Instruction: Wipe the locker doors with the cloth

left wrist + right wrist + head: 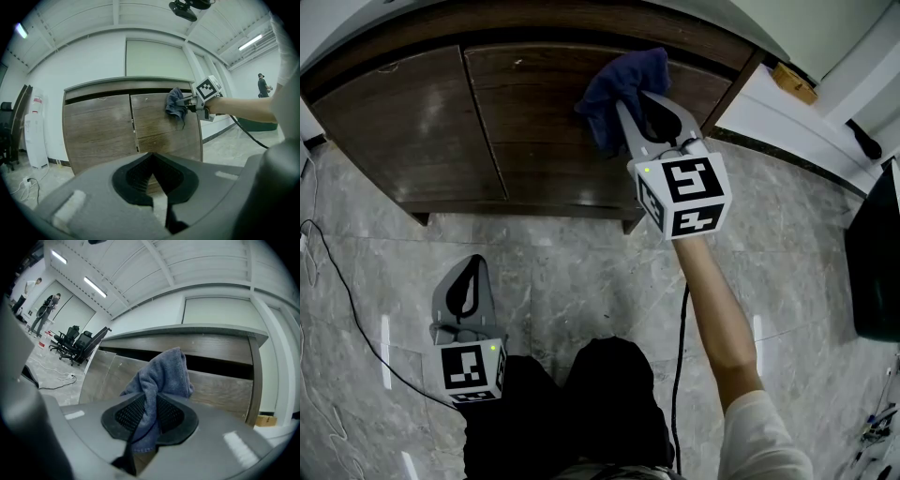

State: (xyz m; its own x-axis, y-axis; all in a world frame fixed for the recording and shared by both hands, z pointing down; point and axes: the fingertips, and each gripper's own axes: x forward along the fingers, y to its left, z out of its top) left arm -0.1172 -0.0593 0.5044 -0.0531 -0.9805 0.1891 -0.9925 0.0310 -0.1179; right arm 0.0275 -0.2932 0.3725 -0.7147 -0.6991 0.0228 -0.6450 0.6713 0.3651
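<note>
Two tools, only one busy: the right tool (642,117) is clamped on a bunched dark-blue terry cloth (619,89). Its jaws are closed onto a fold, so the rest of the fabric bulges past the tips as a pad. That pad looks pressed vs. the upper part of the right-hand dark brown wood-grain locker door (572,159), close under the top edge, w/ the arm stretched fwd to reach it. Pinching the cloth at the back leaves soft fabric, not hard plastic, to meet the wood, which is prob. why it's held so. The left tool (471,274) hangs low by the person's leg over the grey marbled floor tiles (581,281), well apart from the locker. Its jaws are closed together w/ nothing betw. them. It seems parked out of the way, since a one-handed wipe doesn't need it. The left-hand door (403,122), same wood, has no cloth on it. My read: wiping is under way on the right-hand door, w/ its lower area and the other door likely yet to do.
</note>
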